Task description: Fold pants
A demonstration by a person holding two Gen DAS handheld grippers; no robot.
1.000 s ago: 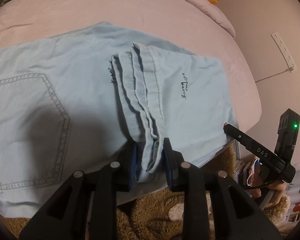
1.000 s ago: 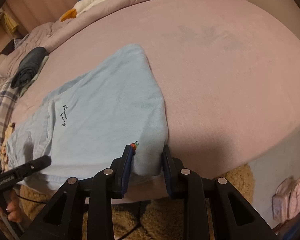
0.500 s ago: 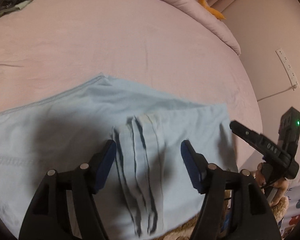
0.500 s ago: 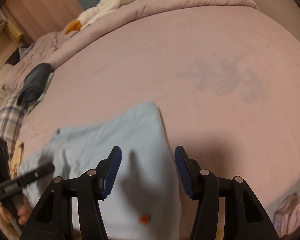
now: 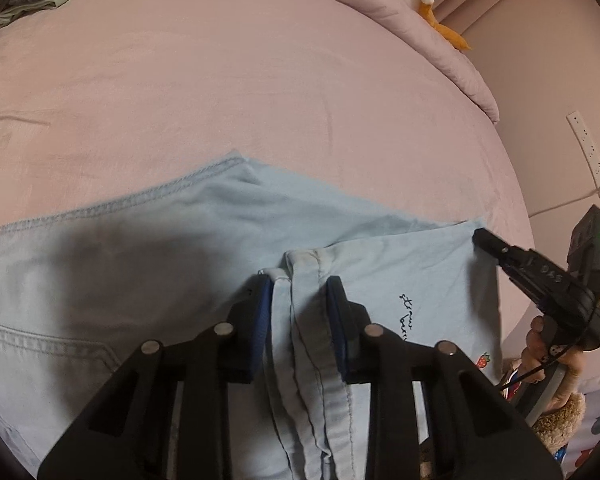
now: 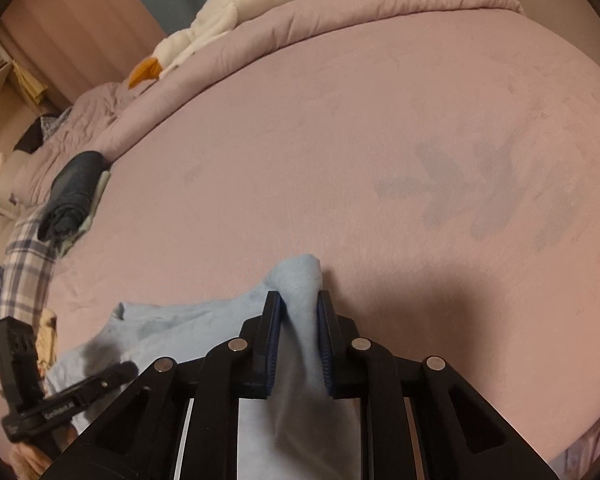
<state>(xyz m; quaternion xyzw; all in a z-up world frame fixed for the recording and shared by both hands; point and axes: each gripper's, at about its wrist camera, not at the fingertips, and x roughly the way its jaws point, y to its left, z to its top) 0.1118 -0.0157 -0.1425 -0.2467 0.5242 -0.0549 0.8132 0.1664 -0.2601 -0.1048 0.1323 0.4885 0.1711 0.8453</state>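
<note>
Two grippers: both point steeply down at the bed's near edge, side by side, each with denim between its blue pads.
Left gripper (image 5: 296, 312): jaws closing on a bunch of stacked hem folds; the pads press the cloth from both sides.
Right gripper (image 6: 298, 320): jaws closing on a raised corner of the folded leg, which stands up in a small peak above the pads.
Right hand (image 5: 548, 344): seen from the left wrist view, fingers wrapped around the black handle, off the bed's right edge.
Pants (image 5: 140, 280): light blue, spread flat along the near edge of the bed, back pocket toward the left, small script and a strawberry mark near the right.
Bed (image 5: 260, 80): pink sheet, bare across its middle.
Plush goose (image 6: 236, 20): lies on the rolled quilt at the far edge.
Dark clothes (image 6: 72, 196): bundled at the bed's far left edge.
</note>
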